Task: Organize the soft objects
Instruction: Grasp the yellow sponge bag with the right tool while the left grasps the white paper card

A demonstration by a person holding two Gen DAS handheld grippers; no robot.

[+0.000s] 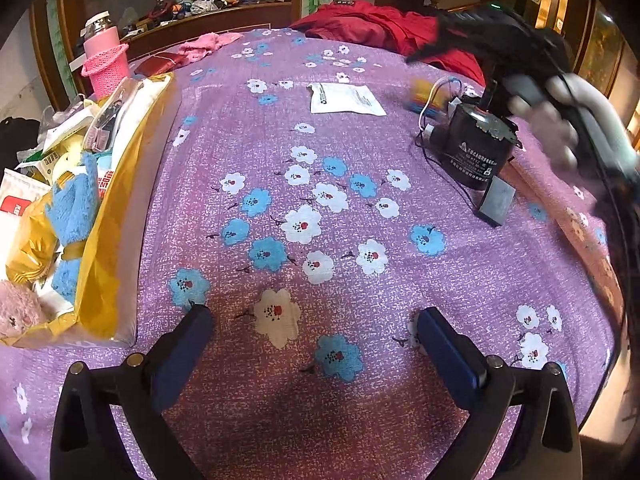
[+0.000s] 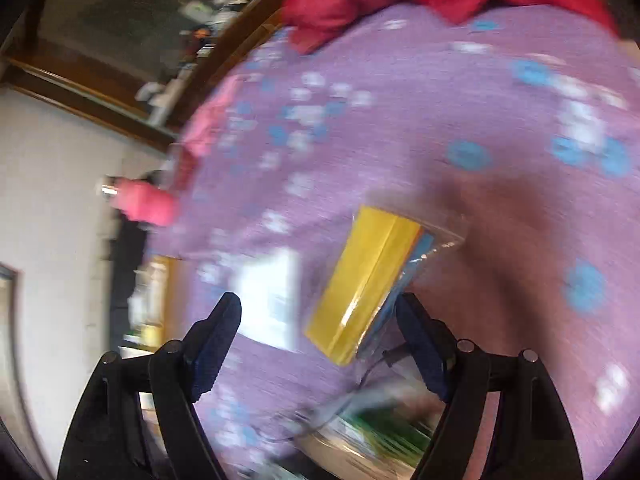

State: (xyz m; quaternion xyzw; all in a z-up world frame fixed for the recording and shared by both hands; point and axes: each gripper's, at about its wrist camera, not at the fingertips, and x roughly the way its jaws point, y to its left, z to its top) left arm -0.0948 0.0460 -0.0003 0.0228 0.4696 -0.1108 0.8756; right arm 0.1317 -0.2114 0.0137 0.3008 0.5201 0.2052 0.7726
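Note:
My left gripper (image 1: 314, 318) is open and empty, low over the purple flowered bedspread (image 1: 344, 216). A gold bag (image 1: 100, 264) at the left holds a blue fluffy cloth (image 1: 76, 208), a pink plush toy (image 1: 18, 312) and packets. My right gripper (image 2: 320, 304) is open over the bedspread (image 2: 440, 120), tilted and blurred. A yellow sponge pack in clear wrap (image 2: 370, 280) lies just ahead of its right finger, apart from the pads. The right gripper also shows blurred in the left wrist view (image 1: 552, 92), near the yellow pack (image 1: 428, 94).
A black motor with wires (image 1: 476, 148) and a grey block (image 1: 496, 200) lie at the right. A white paper packet (image 1: 346, 98) lies mid-bed (image 2: 268, 296). A red jacket (image 1: 384, 26) is at the far side. A pink bottle (image 1: 105, 56) stands behind the bag.

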